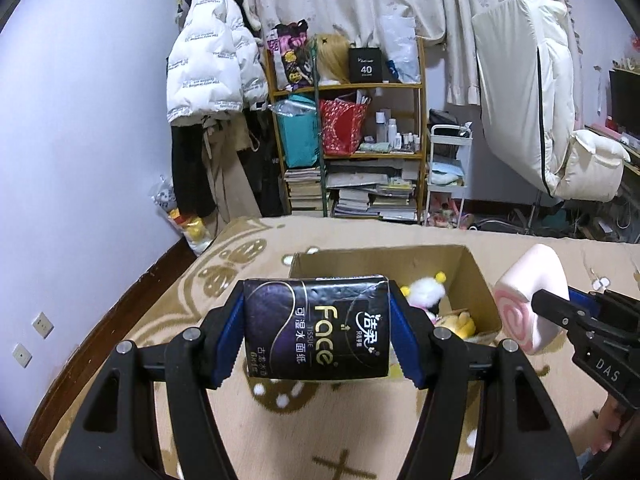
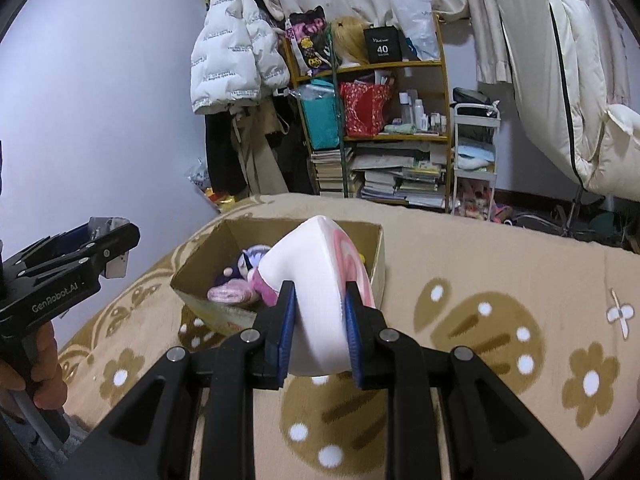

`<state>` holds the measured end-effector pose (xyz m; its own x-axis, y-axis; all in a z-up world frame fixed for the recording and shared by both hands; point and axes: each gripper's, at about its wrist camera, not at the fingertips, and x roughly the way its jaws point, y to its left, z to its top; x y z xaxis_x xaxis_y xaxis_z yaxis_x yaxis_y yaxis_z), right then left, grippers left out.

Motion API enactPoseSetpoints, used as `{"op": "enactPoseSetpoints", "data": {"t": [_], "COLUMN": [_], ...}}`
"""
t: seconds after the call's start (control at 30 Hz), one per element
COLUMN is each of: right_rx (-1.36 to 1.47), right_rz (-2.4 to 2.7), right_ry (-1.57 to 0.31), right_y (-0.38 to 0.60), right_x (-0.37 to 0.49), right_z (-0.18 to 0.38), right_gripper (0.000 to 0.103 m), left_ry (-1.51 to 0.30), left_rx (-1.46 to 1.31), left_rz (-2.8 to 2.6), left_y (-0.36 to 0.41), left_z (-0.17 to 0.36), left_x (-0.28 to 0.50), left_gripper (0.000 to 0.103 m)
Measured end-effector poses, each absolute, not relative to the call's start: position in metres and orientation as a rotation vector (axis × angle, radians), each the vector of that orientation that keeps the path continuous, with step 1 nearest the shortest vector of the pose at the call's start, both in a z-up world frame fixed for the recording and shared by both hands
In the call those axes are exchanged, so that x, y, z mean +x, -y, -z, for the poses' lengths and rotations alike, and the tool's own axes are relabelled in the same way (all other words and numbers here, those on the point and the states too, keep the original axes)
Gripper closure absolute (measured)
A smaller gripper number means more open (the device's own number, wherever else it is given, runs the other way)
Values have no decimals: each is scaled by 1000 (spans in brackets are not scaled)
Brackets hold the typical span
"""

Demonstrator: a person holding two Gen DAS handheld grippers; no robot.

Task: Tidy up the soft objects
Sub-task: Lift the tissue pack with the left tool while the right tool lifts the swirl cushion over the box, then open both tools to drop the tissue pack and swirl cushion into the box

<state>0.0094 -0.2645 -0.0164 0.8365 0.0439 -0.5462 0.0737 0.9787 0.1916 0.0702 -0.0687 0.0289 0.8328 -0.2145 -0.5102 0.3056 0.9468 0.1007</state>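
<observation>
My left gripper (image 1: pixel 316 328) is shut on a black tissue pack (image 1: pixel 316 326) printed "Face", its blue pads pressing both ends, held above the bed in front of an open cardboard box (image 1: pixel 476 268). Inside the box lie a white plush with yellow ears (image 1: pixel 426 292) and a yellow plush (image 1: pixel 460 322). My right gripper (image 2: pixel 320 320) is shut on a pink-and-white swirl-roll cushion (image 2: pixel 316 276), squeezed between the pads just before the cardboard box (image 2: pixel 372 236). That cushion (image 1: pixel 528 292) and the right gripper (image 1: pixel 560 312) also show at the right of the left wrist view.
A beige blanket with brown flower and cookie patterns (image 2: pixel 500 320) covers the bed. Beyond it stand a cluttered wooden shelf (image 1: pixel 352 128), hung coats (image 1: pixel 212 72), a white cart (image 1: pixel 448 168) and curtains. A purple plush (image 2: pixel 244 264) lies in the box. A hand (image 2: pixel 36 380) holds the left gripper.
</observation>
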Motion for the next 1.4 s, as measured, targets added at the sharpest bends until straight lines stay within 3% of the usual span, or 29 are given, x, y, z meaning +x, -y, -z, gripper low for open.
{"op": "enactPoseSetpoints", "data": {"t": [0.77, 1.4], "right_rx": [141, 236], "right_rz": [-3, -103], "right_ry": [-510, -609], "right_y": [259, 261], "right_x": [64, 101], "right_z": [8, 56], "right_gripper": [78, 76], "left_ry": [-466, -613], "left_rx": [223, 200], "left_rz": [285, 306], "left_y": [102, 105], "left_z": [-36, 13], "left_x": [119, 154], "left_gripper": [39, 39]}}
